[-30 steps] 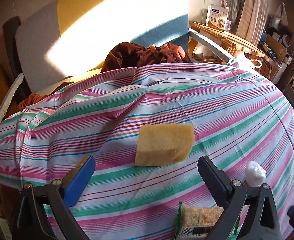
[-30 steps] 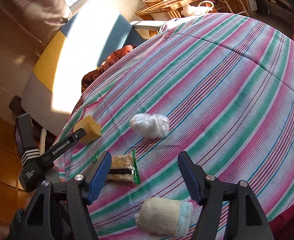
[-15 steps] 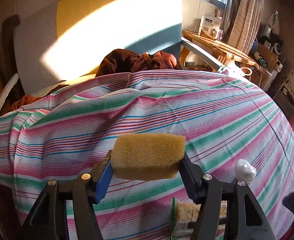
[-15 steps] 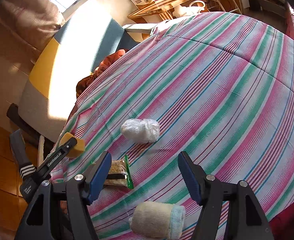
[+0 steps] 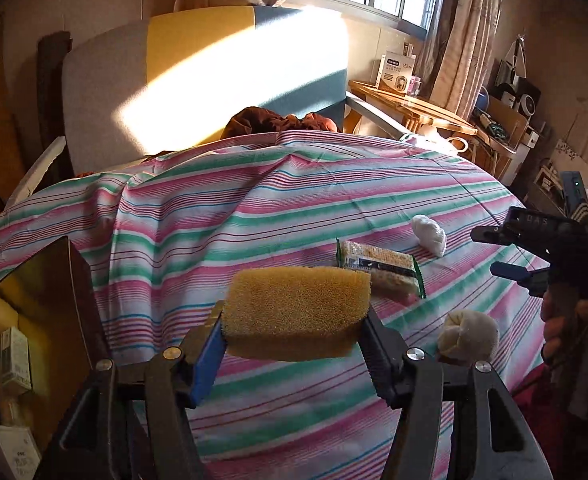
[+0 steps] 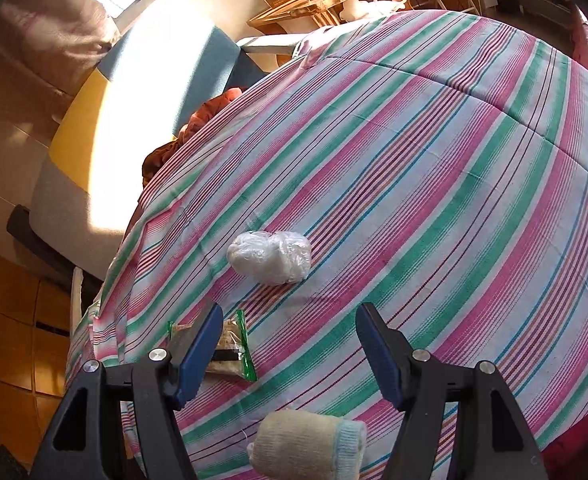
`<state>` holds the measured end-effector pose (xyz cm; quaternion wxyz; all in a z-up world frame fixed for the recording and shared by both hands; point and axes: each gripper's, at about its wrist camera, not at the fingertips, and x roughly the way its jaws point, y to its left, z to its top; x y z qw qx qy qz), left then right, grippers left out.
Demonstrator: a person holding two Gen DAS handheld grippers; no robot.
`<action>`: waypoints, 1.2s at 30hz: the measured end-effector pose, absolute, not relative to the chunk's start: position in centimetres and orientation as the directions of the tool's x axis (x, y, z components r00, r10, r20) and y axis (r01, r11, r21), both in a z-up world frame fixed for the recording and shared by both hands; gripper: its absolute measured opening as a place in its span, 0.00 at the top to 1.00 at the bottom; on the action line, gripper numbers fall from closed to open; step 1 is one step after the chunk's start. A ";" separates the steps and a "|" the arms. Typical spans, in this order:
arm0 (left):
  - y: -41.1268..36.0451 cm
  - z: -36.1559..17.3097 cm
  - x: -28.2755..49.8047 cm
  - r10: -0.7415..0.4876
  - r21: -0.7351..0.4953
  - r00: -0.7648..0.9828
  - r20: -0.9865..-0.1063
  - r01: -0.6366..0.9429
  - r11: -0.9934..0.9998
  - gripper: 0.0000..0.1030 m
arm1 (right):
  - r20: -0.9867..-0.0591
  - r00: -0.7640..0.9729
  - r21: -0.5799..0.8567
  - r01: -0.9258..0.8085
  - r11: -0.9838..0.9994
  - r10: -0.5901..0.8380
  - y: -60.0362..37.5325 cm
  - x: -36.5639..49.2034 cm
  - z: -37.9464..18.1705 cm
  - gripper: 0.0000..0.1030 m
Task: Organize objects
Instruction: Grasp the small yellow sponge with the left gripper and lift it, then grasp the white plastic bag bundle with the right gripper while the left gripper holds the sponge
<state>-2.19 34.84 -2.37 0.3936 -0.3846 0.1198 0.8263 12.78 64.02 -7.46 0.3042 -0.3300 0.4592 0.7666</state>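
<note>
The sponge [image 5: 296, 312], a yellow-brown block, sits clamped between the two pads of the left gripper [image 5: 292, 334], lifted clear of the striped bedspread [image 5: 254, 208] with its long side running from pad to pad. Only the left wrist view shows it; the right wrist view has no sight of the sponge or of the left gripper. The left view also takes in an open cardboard box [image 5: 50, 280] at the lower left edge of the bed, with small cartons inside, which the other camera misses. At the far right of that same view the right gripper [image 5: 506, 252] appears from the side, held by a hand [image 5: 562, 328], over the bedspread. From its own camera the right gripper [image 6: 290, 354] has its jaws spread apart with nothing between the pads, hanging above the striped cloth [image 6: 414, 184]. The snack packet [image 5: 380, 270], green-edged, lies flat just beyond the sponge in the left view; in the right view the same snack packet [image 6: 230, 350] is partly hidden behind the left-hand finger. The rolled sock [image 6: 306, 446], cream with a pale blue cuff, lies near the bottom edge below the open jaws. The white plastic bundle [image 6: 270, 256] lies ahead of them, apart from both the packet and the sock.
</note>
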 end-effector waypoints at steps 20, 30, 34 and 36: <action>24.2 -1.0 0.4 0.604 -0.188 -0.388 -0.696 -0.714 -0.675 0.39 | -0.842 -0.525 0.437 -0.799 -0.413 0.126 67.3 7.0 -8.0 0.22; 23.4 -1.7 -0.3 0.597 -0.212 -0.372 -0.711 -0.696 -0.686 0.39 | -0.912 -0.389 0.273 -0.815 -0.510 0.134 67.2 2.7 -10.9 0.42; 23.0 -2.0 -0.4 0.592 -0.216 -0.371 -0.715 -0.688 -0.693 0.39 | -0.897 -0.413 0.272 -0.797 -0.539 0.158 66.2 3.5 -9.6 0.57; 22.7 -2.0 -0.3 0.591 -0.216 -0.375 -0.714 -0.686 -0.695 0.39 | -0.884 -0.439 0.281 -0.774 -0.567 0.160 65.2 4.0 -8.6 0.57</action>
